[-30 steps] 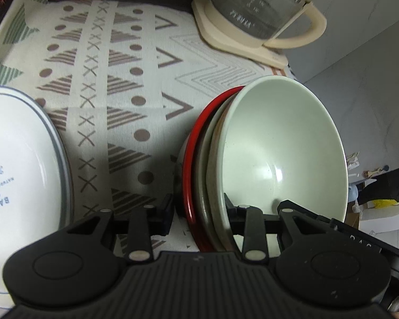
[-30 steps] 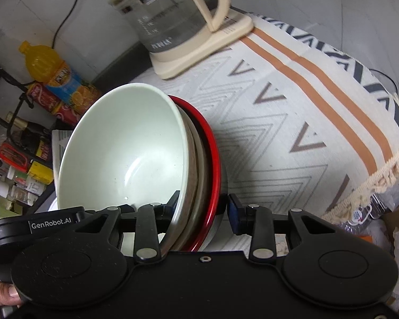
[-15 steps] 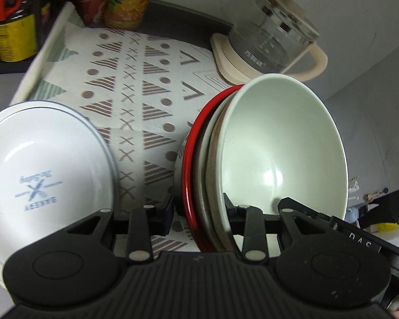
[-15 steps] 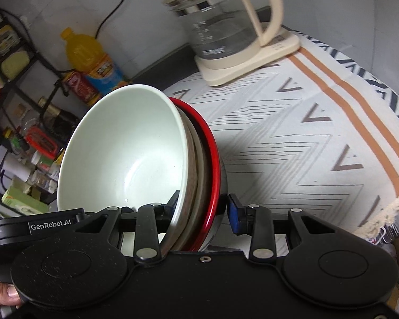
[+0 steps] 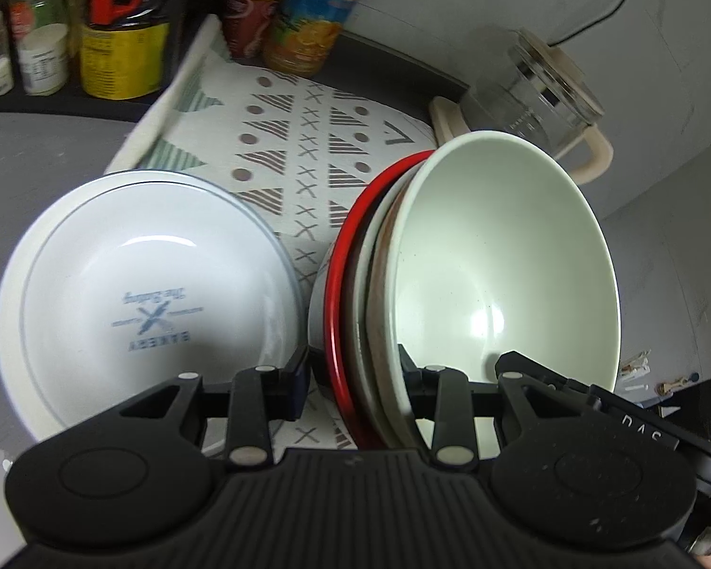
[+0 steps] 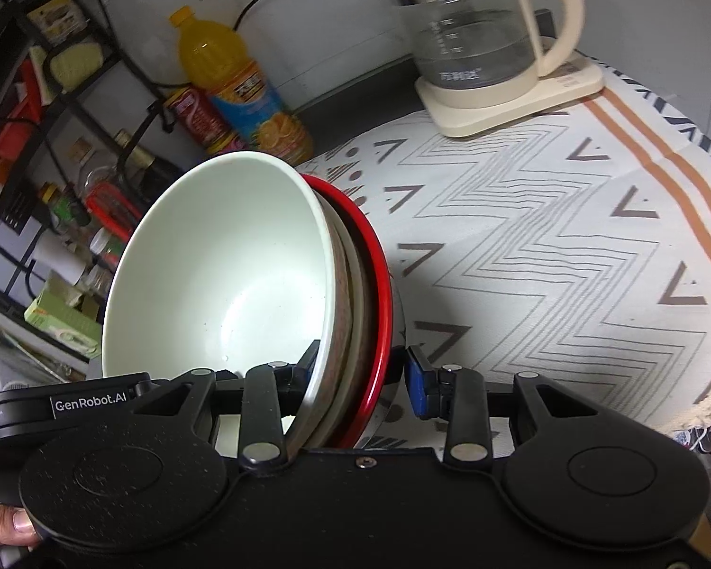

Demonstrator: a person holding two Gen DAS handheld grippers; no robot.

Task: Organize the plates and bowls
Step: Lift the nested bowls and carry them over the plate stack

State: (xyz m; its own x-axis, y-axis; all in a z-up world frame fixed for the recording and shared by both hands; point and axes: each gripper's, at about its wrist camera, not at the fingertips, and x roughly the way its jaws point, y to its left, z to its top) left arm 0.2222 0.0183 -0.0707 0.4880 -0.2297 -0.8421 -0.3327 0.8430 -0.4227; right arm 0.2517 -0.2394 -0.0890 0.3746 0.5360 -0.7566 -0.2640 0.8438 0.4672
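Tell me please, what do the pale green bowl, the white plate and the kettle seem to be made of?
The pale green bowl looks like glazed ceramic, or possibly melamine: smooth, with a bright light spot inside. The white plate seems glossy glazed ceramic too, with a printed blue logo and thin rim line. The kettle has a clear glass body, see-through with markings, and a cream handle and base that look like matte plastic.

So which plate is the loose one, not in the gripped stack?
On the patterned cloth, left of the red-rimmed stack of bowls, lies a white plate. It alone carries a thin grey rim line and blue "BAKERY" lettering.
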